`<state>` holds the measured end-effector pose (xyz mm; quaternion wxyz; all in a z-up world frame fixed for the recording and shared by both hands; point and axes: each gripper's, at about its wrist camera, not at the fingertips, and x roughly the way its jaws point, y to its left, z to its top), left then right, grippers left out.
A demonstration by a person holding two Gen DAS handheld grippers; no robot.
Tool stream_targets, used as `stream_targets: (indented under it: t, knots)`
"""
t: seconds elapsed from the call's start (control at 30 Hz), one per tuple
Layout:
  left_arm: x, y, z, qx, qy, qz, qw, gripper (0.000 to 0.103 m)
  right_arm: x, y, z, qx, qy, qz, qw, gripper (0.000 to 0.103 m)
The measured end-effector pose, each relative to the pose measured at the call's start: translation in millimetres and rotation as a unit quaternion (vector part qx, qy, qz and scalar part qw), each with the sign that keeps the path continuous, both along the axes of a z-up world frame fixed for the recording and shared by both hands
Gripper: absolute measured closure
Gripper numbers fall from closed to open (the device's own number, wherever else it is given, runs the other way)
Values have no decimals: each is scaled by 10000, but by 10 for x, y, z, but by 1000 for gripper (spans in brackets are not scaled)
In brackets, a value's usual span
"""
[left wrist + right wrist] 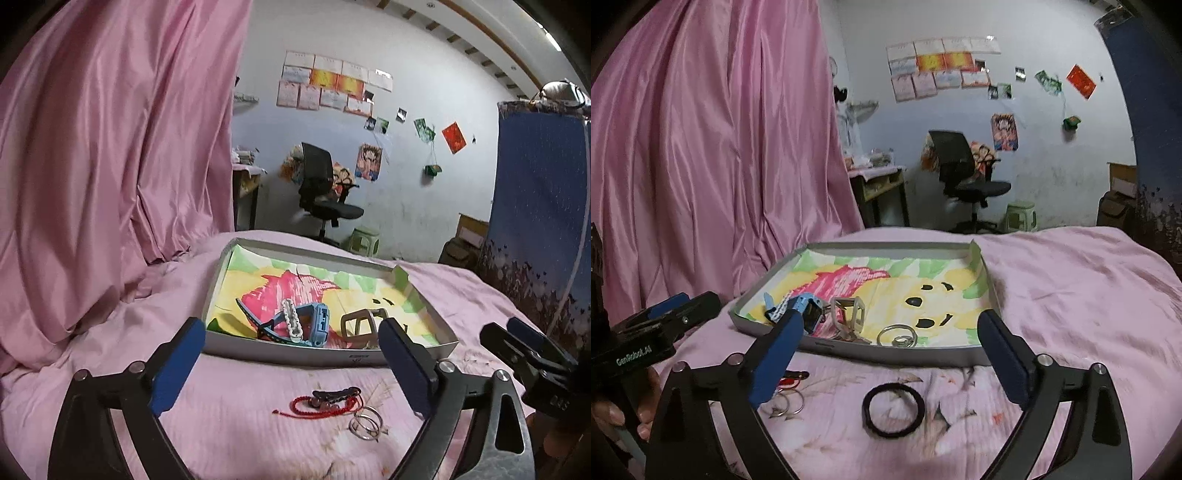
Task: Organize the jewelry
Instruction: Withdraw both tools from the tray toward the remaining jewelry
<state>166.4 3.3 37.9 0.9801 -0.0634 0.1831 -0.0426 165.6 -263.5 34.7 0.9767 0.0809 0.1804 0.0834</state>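
crowding tray [849, 352]: pink curtain [720, 147]

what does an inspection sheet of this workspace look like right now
surface: pink bedsheet, wrinkled, faint print.
job's things: shallow grey tray lined with a coloured drawing; in it a blue watch, white chain bracelet, square buckle, metal rings. On the sheet before it: red cord bracelet, silver rings, black ring.
clutter: nothing seen.
grippers: left gripper and right gripper both open, nothing between the fingers.
cables: nothing seen.
surroundings: pink curtain, office chair, green stool, wall posters.
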Motion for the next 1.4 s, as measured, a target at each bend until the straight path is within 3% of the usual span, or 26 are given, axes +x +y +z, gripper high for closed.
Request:
stream_targets:
  t: [0.07, 0.6, 0.83, 1.2, 1.4]
  knots:
    - [-75, 12, 1, 8, -63, -2, 10000, 4, -91, 6, 14, 2, -116, -31, 9999, 2]
    - [-523, -1, -118, 386, -297, -82, 9988, 1, -668, 59, 3, -310, -578, -301, 9974, 2]
    - [-468, 11, -228, 540, 20, -235, 9983, 1, -567, 71, -50, -492, -242, -215, 9983, 2]
    - [-203, -47, -350, 619, 810, -702, 9923, 1, -345, -42, -229, -313, 432, -77, 9985, 2]
    - [-183, -105, -402, 702, 924, -879, 9893, 1, -258, -42, -312, -299, 680, -3, 9972, 2]
